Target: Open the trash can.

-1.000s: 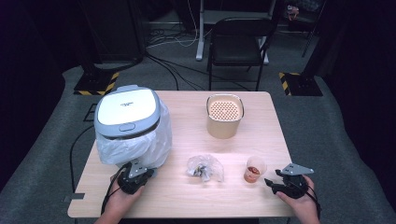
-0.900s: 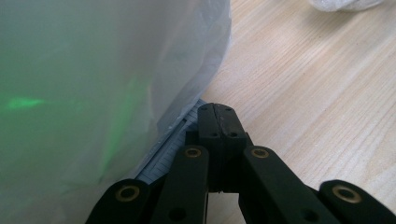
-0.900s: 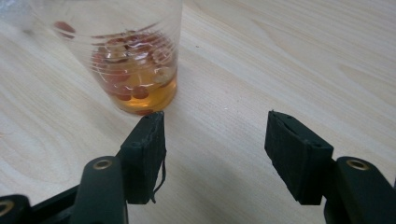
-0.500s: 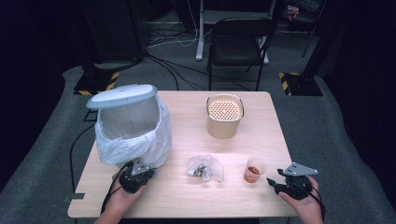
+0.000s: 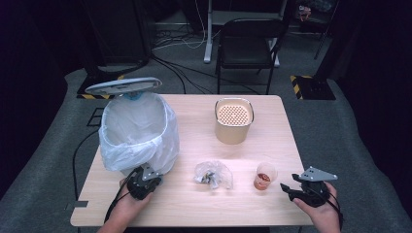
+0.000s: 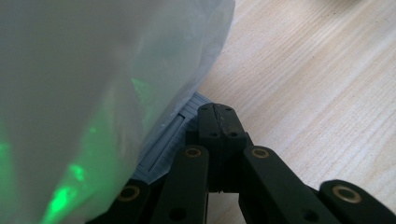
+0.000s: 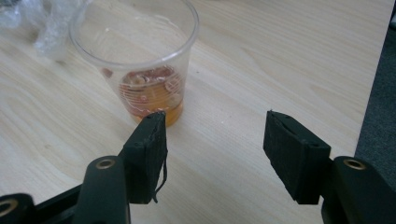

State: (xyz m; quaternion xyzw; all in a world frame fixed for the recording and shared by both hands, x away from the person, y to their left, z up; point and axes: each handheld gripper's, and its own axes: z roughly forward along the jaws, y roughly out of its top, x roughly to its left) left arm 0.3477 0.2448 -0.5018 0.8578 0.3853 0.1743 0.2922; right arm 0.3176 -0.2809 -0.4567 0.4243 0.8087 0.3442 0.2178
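A bin lined with a white plastic bag (image 5: 138,131) stands at the table's left, its grey lid (image 5: 123,86) tipped up at the back. My left gripper (image 5: 147,173) is shut at the bin's base. In the left gripper view its closed jaws (image 6: 218,112) rest their tip on a grey ribbed pedal (image 6: 163,144) under the bag (image 6: 93,93). My right gripper (image 5: 285,190) is open just right of a clear plastic cup (image 5: 265,175). In the right gripper view nothing lies between the right gripper's jaws (image 7: 215,140). The cup (image 7: 144,65), holding orange-brown dregs, stands ahead to the left, apart from them.
A crumpled clear wrapper (image 5: 214,174) lies mid-table, left of the cup. A beige canister with a perforated top (image 5: 233,120) stands toward the back. The wooden table (image 5: 194,213) ends close behind both hands. A black chair (image 5: 250,43) stands beyond the far edge.
The bin's lid has swung up from closed to fully raised. My right gripper has lifted a little beside the cup. The left gripper stayed at the bin's base.
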